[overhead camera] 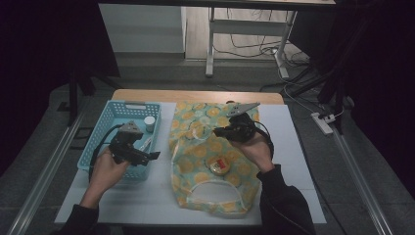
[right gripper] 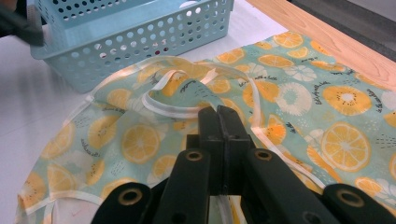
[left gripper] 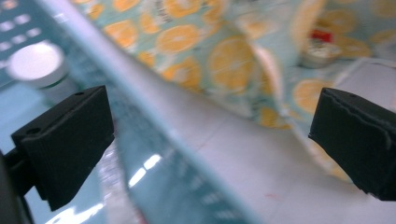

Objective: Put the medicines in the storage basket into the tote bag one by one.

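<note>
Nearest, a lemon-print bib (overhead camera: 213, 161) lies flat on the white table (overhead camera: 288, 161), neck loop toward the person, with a small round tin (overhead camera: 218, 165) resting on its middle. The right gripper (overhead camera: 226, 130) sits over the bib's far part, jaws pressed together, apparently on the white trim strap (right gripper: 170, 109); probably lifting an edge to fold or move it. The right gripper view shows that pinch and the raised strap loop, which the high view is too small to show. The left gripper (overhead camera: 152, 155) hangs at the near right corner of the blue basket (overhead camera: 100, 134), jaws wide apart, empty, likely waiting. The left gripper view shows a white-capped jar (left gripper: 37, 65) inside the basket, toward its far end.
</note>
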`<action>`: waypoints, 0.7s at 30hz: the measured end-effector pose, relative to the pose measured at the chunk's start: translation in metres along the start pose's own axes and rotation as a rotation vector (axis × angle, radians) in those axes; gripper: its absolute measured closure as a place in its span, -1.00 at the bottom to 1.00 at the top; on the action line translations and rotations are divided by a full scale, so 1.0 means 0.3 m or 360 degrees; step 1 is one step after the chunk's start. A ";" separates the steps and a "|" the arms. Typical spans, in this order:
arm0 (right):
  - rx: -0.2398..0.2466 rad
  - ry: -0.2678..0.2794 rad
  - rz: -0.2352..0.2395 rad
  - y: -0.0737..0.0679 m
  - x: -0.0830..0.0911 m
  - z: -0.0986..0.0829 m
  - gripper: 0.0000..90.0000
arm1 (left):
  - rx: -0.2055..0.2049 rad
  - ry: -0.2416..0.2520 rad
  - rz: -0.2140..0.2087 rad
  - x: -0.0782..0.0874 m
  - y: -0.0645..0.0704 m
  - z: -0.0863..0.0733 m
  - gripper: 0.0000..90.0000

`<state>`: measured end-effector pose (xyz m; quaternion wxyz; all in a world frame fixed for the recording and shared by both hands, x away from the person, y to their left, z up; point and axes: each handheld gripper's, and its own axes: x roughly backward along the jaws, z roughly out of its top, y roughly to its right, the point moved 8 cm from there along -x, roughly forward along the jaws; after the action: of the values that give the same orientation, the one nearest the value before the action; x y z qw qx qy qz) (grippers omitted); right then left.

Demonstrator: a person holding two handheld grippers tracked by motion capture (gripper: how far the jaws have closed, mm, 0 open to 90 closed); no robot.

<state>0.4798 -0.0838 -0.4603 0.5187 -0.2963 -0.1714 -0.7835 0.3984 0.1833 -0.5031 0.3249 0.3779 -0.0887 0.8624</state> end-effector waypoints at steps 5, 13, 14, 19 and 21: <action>0.0002 0.0003 0.0000 0.000 0.001 0.001 1.00 | 0.0092 -0.0040 0.0073 0.003 -0.080 -0.032 -1.00; 0.0004 -0.0003 0.0002 -0.003 -0.002 0.001 1.00 | 0.0127 -0.0167 0.0112 -0.030 -0.164 -0.069 -1.00; 0.0005 -0.0003 0.0003 -0.003 -0.002 0.001 1.00 | 0.0127 -0.0186 0.0119 -0.039 -0.171 -0.072 -1.00; 0.0007 0.0003 0.0003 -0.001 0.002 0.002 1.00 | 0.0144 -0.0271 0.0154 -0.073 -0.205 -0.081 -1.00; 0.0007 0.0005 0.0004 -0.002 0.003 0.003 1.00 | 0.0154 -0.0303 0.0140 -0.088 -0.210 -0.083 -1.00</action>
<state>0.4793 -0.0838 -0.4590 0.5205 -0.2941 -0.1719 -0.7830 0.4364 0.2289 -0.5450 0.2582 0.4691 -0.0938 0.8393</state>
